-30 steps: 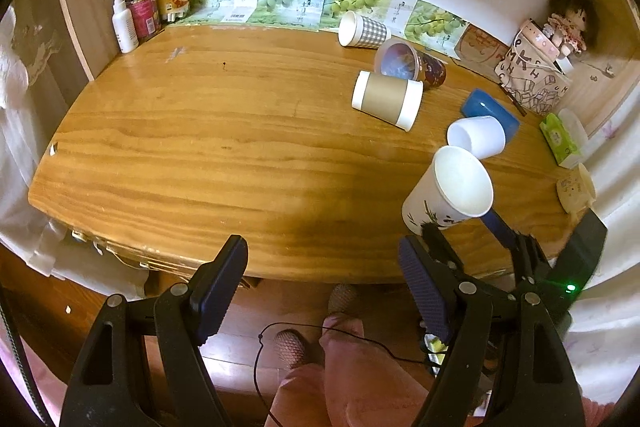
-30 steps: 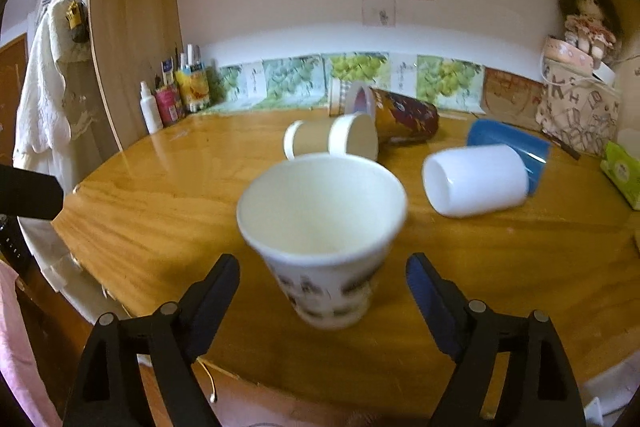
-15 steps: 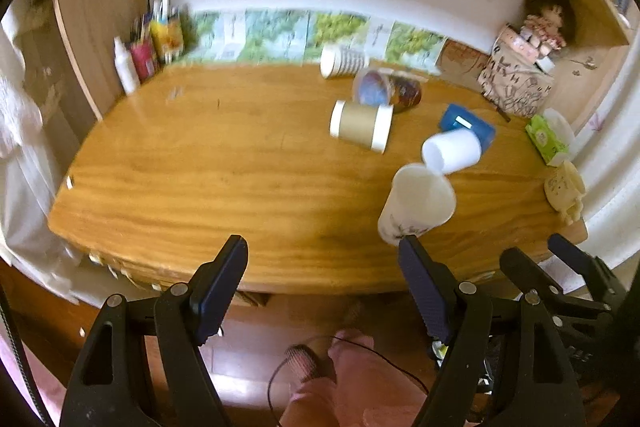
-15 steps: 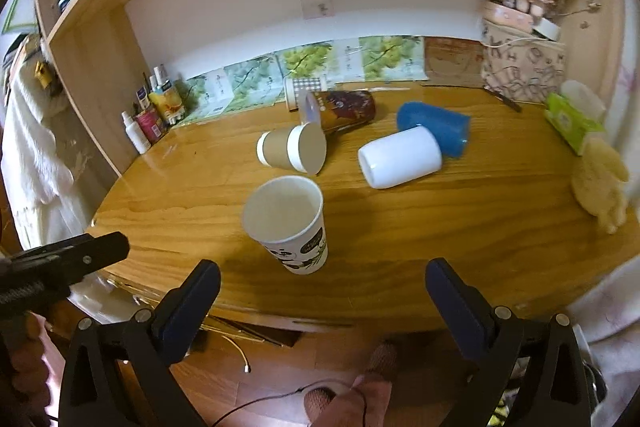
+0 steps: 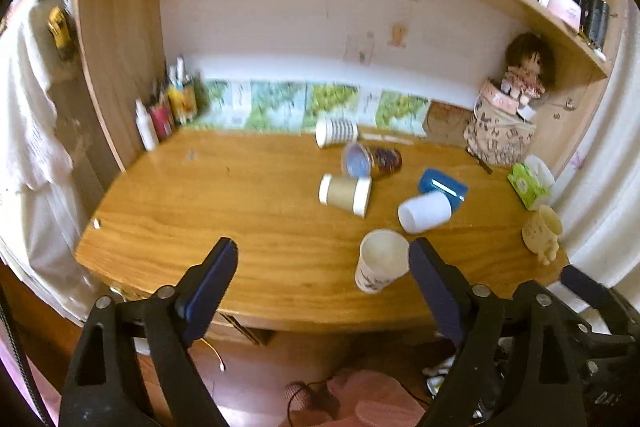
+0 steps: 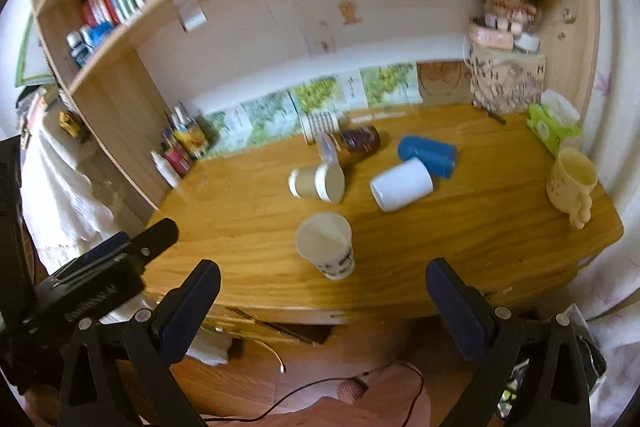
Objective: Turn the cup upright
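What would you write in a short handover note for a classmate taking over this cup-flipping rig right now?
Left gripper: open, holding nothing, back from the desk edge.
Right gripper: open, holding nothing, also off the desk.
Paper cup: standing mouth up near the front edge of the desk. That flip looks done.
Still lying on their sides behind it: brown cup, white cup, blue cup, dark patterned cup, striped cup.
The yellow mug at the right is upright.
Left to do: probably the fallen cups, if wanted.

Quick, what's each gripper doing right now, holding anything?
Left gripper: open, holding nothing.
Right gripper: open, holding nothing; the paper cup stands free.
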Demonstrator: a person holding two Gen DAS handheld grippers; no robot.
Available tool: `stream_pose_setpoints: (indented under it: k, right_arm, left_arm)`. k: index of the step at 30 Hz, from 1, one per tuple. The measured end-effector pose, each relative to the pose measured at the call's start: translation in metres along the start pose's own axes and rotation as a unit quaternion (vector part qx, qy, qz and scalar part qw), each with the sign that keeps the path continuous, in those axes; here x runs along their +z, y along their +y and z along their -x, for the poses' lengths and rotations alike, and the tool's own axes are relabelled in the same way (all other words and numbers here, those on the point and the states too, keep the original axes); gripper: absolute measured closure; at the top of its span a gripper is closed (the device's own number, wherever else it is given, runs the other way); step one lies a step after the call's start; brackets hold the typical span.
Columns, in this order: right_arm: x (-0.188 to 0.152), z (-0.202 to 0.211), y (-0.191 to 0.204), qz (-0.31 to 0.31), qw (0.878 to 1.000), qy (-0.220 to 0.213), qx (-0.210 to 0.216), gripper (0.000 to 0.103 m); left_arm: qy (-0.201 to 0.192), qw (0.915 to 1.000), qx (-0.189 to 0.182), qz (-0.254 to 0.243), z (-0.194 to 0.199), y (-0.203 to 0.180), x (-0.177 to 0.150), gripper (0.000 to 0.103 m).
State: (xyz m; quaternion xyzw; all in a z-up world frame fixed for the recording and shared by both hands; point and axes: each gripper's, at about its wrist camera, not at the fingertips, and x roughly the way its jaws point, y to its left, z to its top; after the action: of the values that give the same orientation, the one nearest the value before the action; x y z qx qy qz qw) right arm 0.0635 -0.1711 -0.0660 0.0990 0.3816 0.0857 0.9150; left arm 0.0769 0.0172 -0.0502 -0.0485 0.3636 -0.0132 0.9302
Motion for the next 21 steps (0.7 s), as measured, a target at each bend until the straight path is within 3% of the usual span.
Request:
stream_pose_setpoints:
  k: [2, 6, 21]
  right_arm:
    - [0.0, 0.009, 0.005, 0.015, 1.0, -0.026, -0.009, 0.0]
    - [-0.001, 0.021, 0.009, 0.029, 0.998, -0.063, -0.007, 0.0]
    - [0.006, 0.021, 0.012, 0.046, 0.995, -0.089, -0.025, 0.001]
  left_arm:
    - [-0.019, 0.9997, 0.016, -0.006, 0.007, -0.002, 0.001, 0.003]
    - [-0.057, 0.9973, 0.042, -0.015, 0.018, -0.005, 0.003, 0.002]
    - [-0.099, 0.9924, 0.069, -0.023, 0.032, -0.006, 0.004, 0.002]
